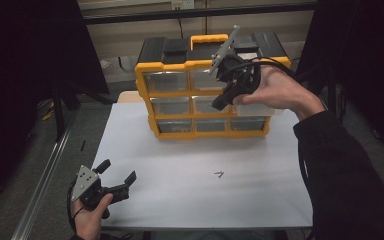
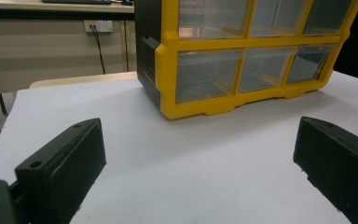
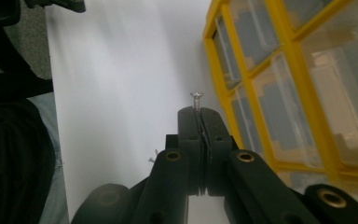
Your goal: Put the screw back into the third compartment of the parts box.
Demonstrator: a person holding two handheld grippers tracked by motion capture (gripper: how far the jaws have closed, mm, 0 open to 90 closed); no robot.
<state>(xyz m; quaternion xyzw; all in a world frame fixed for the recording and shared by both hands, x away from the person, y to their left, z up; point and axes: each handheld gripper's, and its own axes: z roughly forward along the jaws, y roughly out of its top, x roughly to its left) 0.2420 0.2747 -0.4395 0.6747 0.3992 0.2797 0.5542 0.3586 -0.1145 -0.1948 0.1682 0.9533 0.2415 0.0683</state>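
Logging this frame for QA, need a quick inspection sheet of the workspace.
Surface: white table top, mostly bare.
Job's things: screw pinched in the right claw; yellow drawer cabinet at the back, one drawer pulled out.
Clutter: small screws loose on the table.
Grippers: right claw shut on the screw, raised by the cabinet; left claw open, low at the near left corner.
Cables: black cable over the right hand.
Surroundings: wall socket, dark floor.

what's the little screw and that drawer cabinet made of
Screw: looks like bright metal, with a silvery glint on its flat head. Drawer cabinet: apparently moulded plastic, a glossy yellow frame with a black body; its drawers look like clear plastic, see-through with reflections.
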